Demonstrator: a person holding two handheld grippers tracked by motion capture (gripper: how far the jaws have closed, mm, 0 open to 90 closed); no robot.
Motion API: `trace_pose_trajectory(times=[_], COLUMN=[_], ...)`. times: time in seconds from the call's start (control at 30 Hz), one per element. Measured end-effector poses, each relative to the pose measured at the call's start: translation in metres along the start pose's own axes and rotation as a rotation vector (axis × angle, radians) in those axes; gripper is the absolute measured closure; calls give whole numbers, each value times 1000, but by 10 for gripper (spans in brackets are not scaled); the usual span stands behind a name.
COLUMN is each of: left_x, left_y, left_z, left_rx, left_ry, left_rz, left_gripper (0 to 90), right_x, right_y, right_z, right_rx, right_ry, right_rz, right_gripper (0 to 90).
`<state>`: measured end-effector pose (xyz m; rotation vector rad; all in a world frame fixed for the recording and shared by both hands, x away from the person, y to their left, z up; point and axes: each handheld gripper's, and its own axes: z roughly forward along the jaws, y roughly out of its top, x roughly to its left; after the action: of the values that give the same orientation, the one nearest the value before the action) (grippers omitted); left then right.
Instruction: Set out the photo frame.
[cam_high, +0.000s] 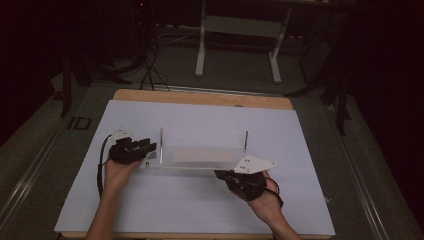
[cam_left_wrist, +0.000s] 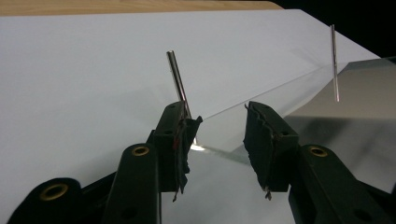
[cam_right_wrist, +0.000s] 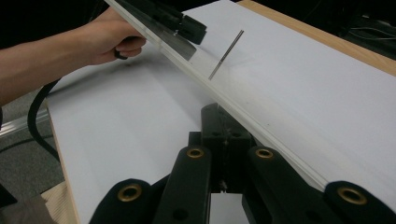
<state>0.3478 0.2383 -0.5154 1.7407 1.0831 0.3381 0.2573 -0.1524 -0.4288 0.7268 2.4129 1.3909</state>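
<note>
Left gripper (cam_high: 150, 148) sits at the left end of the plate (cam_high: 200, 155), held in the left hand (cam_high: 117, 170), cable looping off its left side. In the left gripper view its jaws stand apart (cam_left_wrist: 217, 135), nothing clamped; the left pad is just beside the left rod (cam_left_wrist: 177, 81), whether they touch can't be told. The plate's corner lies between and beyond the pads, and the pads do not press on it.

Plate is a clear sheet lying flat on the white sheet (cam_high: 150, 210) that covers the table (cam_high: 200, 97), roughly mid-table, long side across. Two thin metal rods stand upright from it: left rod (cam_high: 161, 145) near the left end, right rod (cam_high: 246, 142) near the right end. In the left gripper view the right rod (cam_left_wrist: 334, 60) shows far off at the upper right, with the plate (cam_left_wrist: 355, 98) reflecting dark.

Right gripper (cam_high: 222, 174) is at the plate's near right corner, held in the right hand (cam_high: 265, 197), grey three-cornered plate on top of it. In the right gripper view its jaws are together (cam_right_wrist: 223, 122), tips right at the plate's edge (cam_right_wrist: 243, 121); whether they pinch the edge or only butt against it is not clear. The plate's edge runs diagonally from there up to the upper left, with a rod (cam_right_wrist: 226, 54) standing off it and the left gripper (cam_right_wrist: 180, 23) and left hand (cam_right_wrist: 109, 39) at the far end.
</note>
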Motion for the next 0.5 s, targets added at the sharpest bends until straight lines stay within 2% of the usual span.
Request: trace_pose_trajectory(times=[0.17,0.27,0.5], left_x=[-1,-3,-5], left_y=[-2,-3,0], left_z=[-10,-17,-29], left_rx=[-19,-26,-39], left_ry=[11,28,12], left_rz=[9,34,62], left_gripper=[585,580,563], right_x=[-1,-2,-5], right_y=[1,3,5], right_z=[0,-1,-2], right_rx=[-1,-4,-20], right_ry=[-5,-8,-9], right_rz=[6,8,21], right_gripper=[900,900,900])
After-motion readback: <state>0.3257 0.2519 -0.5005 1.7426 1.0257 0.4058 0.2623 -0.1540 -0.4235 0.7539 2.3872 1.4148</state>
